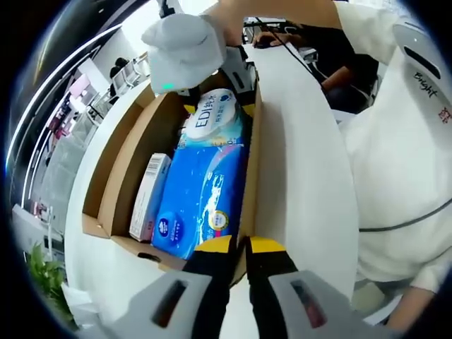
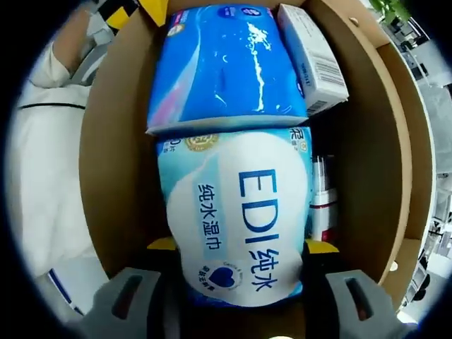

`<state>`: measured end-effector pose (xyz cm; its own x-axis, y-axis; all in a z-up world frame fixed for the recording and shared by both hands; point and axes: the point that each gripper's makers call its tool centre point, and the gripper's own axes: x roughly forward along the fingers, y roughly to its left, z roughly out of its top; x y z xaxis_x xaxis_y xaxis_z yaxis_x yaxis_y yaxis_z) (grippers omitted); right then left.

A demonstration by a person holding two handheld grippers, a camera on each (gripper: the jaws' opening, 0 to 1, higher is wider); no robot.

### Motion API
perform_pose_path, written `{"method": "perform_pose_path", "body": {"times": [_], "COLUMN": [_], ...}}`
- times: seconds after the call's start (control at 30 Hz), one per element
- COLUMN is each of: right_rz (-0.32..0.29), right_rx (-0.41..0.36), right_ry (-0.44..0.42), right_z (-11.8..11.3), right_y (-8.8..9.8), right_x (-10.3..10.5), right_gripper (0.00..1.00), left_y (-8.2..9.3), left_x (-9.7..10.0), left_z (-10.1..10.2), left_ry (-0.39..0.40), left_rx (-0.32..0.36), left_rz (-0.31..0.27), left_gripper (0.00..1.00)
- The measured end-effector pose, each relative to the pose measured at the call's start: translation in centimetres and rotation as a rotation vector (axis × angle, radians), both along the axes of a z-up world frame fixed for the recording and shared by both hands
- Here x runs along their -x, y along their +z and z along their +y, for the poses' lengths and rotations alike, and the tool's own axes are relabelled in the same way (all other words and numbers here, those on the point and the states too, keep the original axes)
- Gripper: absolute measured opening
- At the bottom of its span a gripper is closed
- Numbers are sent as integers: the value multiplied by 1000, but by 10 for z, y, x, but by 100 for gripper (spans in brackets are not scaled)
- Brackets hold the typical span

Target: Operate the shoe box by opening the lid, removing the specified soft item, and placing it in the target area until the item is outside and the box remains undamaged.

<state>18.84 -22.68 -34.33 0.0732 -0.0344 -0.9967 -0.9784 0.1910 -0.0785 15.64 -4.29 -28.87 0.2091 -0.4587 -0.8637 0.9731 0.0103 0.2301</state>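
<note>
The brown shoe box [image 1: 120, 162] stands open on the white table [image 1: 304, 162], and no lid can be seen. Inside lie a soft pack of EDI wet wipes [image 2: 240, 219], a blue tissue pack [image 2: 226, 63] and a small white carton [image 2: 311, 56]. My right gripper [image 2: 241, 247] is shut on the wipes pack, one yellow-tipped jaw on each side of it. In the left gripper view the wipes [image 1: 212, 120] lie at the box's far end, under the right gripper's grey body [image 1: 183, 49]. My left gripper [image 1: 241, 247] is shut on the box's near wall beside the tissue pack [image 1: 201, 198].
A white bottle with a red band [image 2: 323, 205] stands between the wipes and the box wall [image 2: 113, 141]. A person's white sleeve [image 1: 402, 141] runs along the table's right side. Green plant leaves [image 1: 46, 275] show past the table's left edge.
</note>
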Motion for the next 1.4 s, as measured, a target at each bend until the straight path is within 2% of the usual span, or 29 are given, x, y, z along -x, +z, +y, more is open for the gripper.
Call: {"method": "perform_pose_path", "body": {"times": [0.17,0.37,0.43,0.47,0.57,0.63,0.7,0.87,0.9,0.93,1.0,1.03,1.17,1.4], "right_rz": [-1,11,11,10,4,1,8,-16,-48,-55,-65,-36,-7,-13], "right_rx": [72,60,18,37,27,31,41,-7,-48,-61,-90,-95,-103,-127], "right_ry": [22,21,27,18,9,-32,-21,-10,7,-9,13,-26,-2,17], "right_z": [-2,-2,1,-1,-2,-1,0,0,5,4,4,1,3,3], "right_y": [-3,-3,-3,-3,-3,-3,-3,4,5,7,7,7,11,19], "right_x": [1,1,1,2,-1,-1,0,-1,-5,-3,-7,-5,2,-1], "right_gripper": [68,68,68,68,67,66,65,63,62,61,61,61,61,61], "left_y": [0,-1,-1,-1,-1,-1,-1,-1,-1,-1,-1,-2,-2,-1], "left_x": [1,0,0,0,0,0,0,0,0,0,0,0,0,0], "left_z": [0,1,1,0,0,0,1,1,1,1,1,1,1,1], "left_ry": [8,5,2,3,0,4,5,1,-4,-8,-9,-11,-10,-16], "left_rx": [-5,-10,-13,-17,-28,-30,-29,-20,-21,-21,-21,-22,-21,-15], "left_rz": [4,0,-1,-2,-12,-12,-16,-13,-11,-11,-6,-3,-5,-7], "left_gripper": [6,6,6,6,6,6,6,6,6,6,6,6,6,6]}}
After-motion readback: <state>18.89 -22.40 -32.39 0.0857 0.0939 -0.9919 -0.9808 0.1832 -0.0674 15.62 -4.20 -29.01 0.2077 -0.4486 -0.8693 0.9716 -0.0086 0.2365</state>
